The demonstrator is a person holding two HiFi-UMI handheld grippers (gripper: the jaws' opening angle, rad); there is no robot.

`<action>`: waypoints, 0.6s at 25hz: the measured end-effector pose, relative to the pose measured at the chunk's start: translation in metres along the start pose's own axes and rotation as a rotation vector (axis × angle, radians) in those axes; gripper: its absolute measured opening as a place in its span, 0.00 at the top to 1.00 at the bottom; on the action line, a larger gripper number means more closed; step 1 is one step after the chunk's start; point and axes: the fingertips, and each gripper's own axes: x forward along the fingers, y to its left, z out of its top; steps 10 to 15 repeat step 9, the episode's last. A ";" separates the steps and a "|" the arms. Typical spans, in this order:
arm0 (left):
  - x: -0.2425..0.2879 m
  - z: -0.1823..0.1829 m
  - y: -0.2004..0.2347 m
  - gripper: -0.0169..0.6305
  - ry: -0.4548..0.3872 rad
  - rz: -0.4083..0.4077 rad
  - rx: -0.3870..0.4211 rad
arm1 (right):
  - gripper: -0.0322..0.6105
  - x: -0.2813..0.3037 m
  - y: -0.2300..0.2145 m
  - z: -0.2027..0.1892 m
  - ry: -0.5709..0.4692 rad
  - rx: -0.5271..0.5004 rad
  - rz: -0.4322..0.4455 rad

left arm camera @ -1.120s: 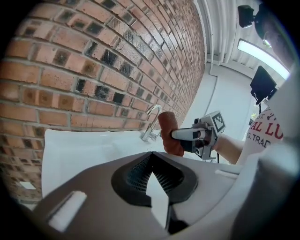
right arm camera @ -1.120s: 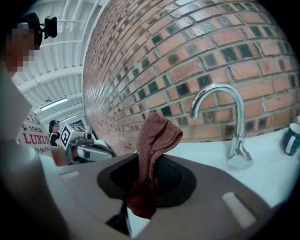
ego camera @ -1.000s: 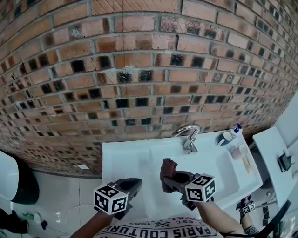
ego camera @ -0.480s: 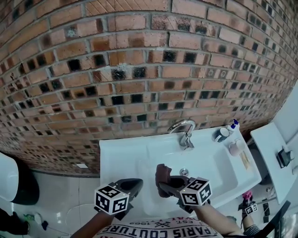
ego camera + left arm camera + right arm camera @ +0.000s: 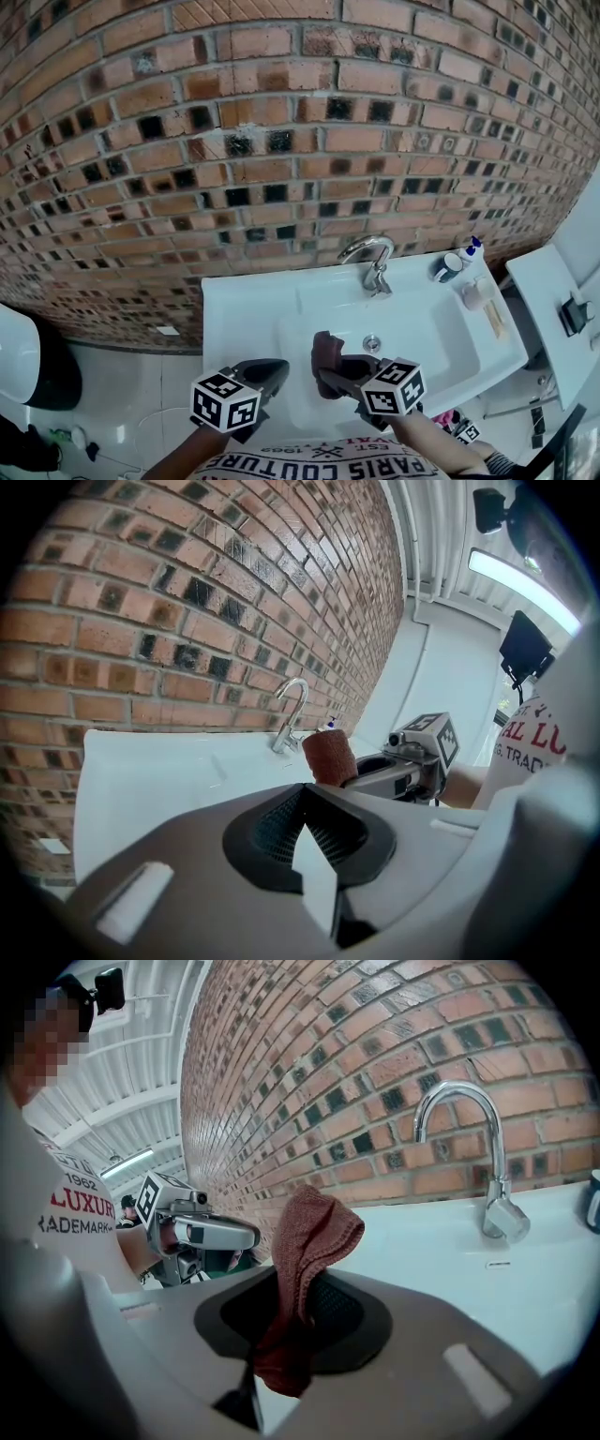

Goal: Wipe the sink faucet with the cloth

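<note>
reddish-brown cloth clamped upright in the jaws of the right gripper, over the front of the white sink, well apart from the chrome faucet by the brick wall. left gripper: jaws together, holding nothing, beside the right.

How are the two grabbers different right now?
The left gripper has its fingers shut on nothing; the right gripper has its fingers pinching a reddish-brown cloth. The right gripper is over the basin of the sink, nearer the faucet; the left gripper is farther left, by the sink's flat side. Both wear a marker cube and point toward the brick wall.
</note>
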 end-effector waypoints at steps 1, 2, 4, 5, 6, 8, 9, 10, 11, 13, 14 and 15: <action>0.000 -0.001 0.000 0.97 0.001 0.001 0.000 | 0.81 0.000 0.001 -0.001 0.001 0.000 0.001; 0.000 -0.001 -0.001 0.97 0.001 0.002 0.000 | 0.81 0.000 0.001 -0.001 0.001 0.000 0.003; -0.001 -0.002 -0.002 0.97 0.001 0.004 0.000 | 0.81 0.000 0.002 -0.002 0.000 0.000 0.005; -0.001 -0.002 -0.002 0.97 -0.001 0.005 0.000 | 0.81 -0.001 0.002 -0.002 -0.001 0.001 0.005; -0.002 -0.002 -0.002 0.97 -0.004 0.007 0.001 | 0.81 -0.001 0.002 -0.002 -0.001 0.002 0.004; -0.002 -0.001 -0.002 0.97 -0.013 0.012 0.003 | 0.81 -0.003 0.000 -0.001 0.000 0.003 0.000; -0.003 -0.001 -0.002 0.97 -0.017 0.014 0.004 | 0.81 -0.004 0.000 -0.001 0.002 0.003 -0.002; -0.003 -0.001 -0.002 0.97 -0.017 0.014 0.004 | 0.81 -0.004 0.000 -0.001 0.002 0.003 -0.002; -0.003 -0.001 -0.002 0.97 -0.017 0.014 0.004 | 0.81 -0.004 0.000 -0.001 0.002 0.003 -0.002; -0.003 -0.001 -0.002 0.97 -0.017 0.014 0.004 | 0.81 -0.004 0.000 -0.001 0.002 0.003 -0.002; -0.003 -0.001 -0.002 0.97 -0.017 0.014 0.004 | 0.81 -0.004 0.000 -0.001 0.002 0.003 -0.002; -0.003 -0.001 -0.002 0.97 -0.017 0.014 0.004 | 0.81 -0.004 0.000 -0.001 0.002 0.003 -0.002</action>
